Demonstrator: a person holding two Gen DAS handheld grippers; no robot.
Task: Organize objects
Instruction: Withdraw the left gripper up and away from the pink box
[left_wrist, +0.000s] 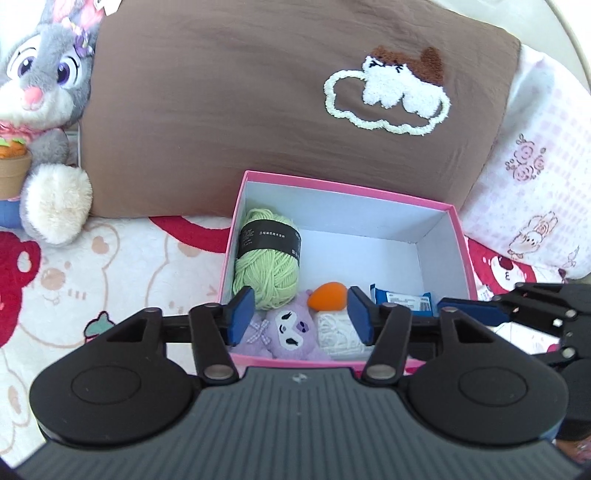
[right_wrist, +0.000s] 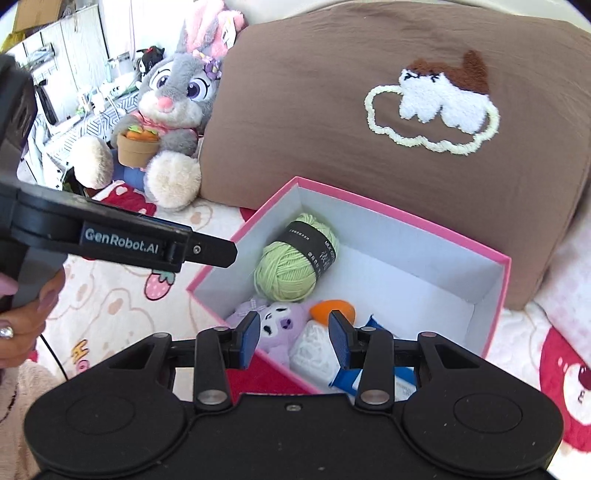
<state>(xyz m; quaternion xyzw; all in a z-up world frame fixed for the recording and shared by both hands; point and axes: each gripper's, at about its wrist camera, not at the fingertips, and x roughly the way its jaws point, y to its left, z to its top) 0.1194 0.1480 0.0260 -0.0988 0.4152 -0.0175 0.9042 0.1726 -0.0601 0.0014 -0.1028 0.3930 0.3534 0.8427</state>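
A pink box (left_wrist: 343, 192) with a white inside lies on the bed in front of a brown pillow. It holds a green yarn ball (left_wrist: 267, 266), a purple plush (left_wrist: 291, 330), an orange egg-shaped toy (left_wrist: 327, 295), a white yarn ball (left_wrist: 338, 332) and a blue packet (left_wrist: 402, 301). My left gripper (left_wrist: 301, 315) hovers open over the box's near edge, nothing between its blue pads. My right gripper (right_wrist: 294, 339) is open too, above the near corner of the box (right_wrist: 406, 221), over the purple plush (right_wrist: 277, 325) and white yarn (right_wrist: 314, 350).
The brown pillow (left_wrist: 240, 110) leans right behind the box. A grey bunny plush (right_wrist: 173, 96) sits at the left. A pink patterned cloth (left_wrist: 535, 166) lies at the right. A hand (right_wrist: 22, 325) holds the left gripper's handle. The blanket (left_wrist: 110, 258) has bear prints.
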